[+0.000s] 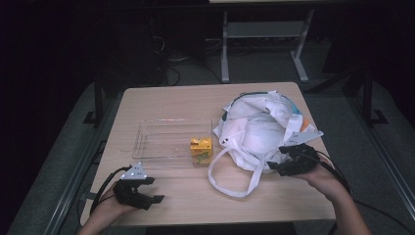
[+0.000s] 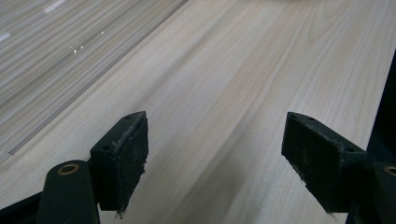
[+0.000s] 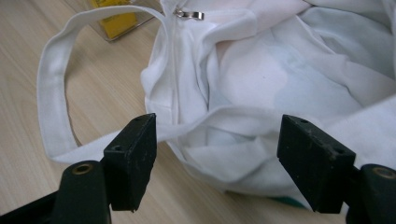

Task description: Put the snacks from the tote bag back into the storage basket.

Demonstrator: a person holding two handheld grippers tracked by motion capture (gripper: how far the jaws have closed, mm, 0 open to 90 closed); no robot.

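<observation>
Right gripper view has the right hand-held gripper (image 3: pixel 217 158) spread wide at the near rim of the white cloth bag (image 3: pixel 261 84), which slumps on the table (image 1: pixel 186 196) beside a clear tray (image 1: pixel 147 142). Soft, light and floppy, it should lift best by pinching its strap (image 3: pixel 49 88) or hem. The left hand-held gripper (image 2: pixel 215 154) hovers spread, holding nothing.

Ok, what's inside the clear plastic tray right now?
The clear rectangular plastic tray holds one small yellow-orange box in its near right corner; the rest looks bare. The white fabric tote bag lies against the tray's right edge, so that side is hard to make out.
</observation>
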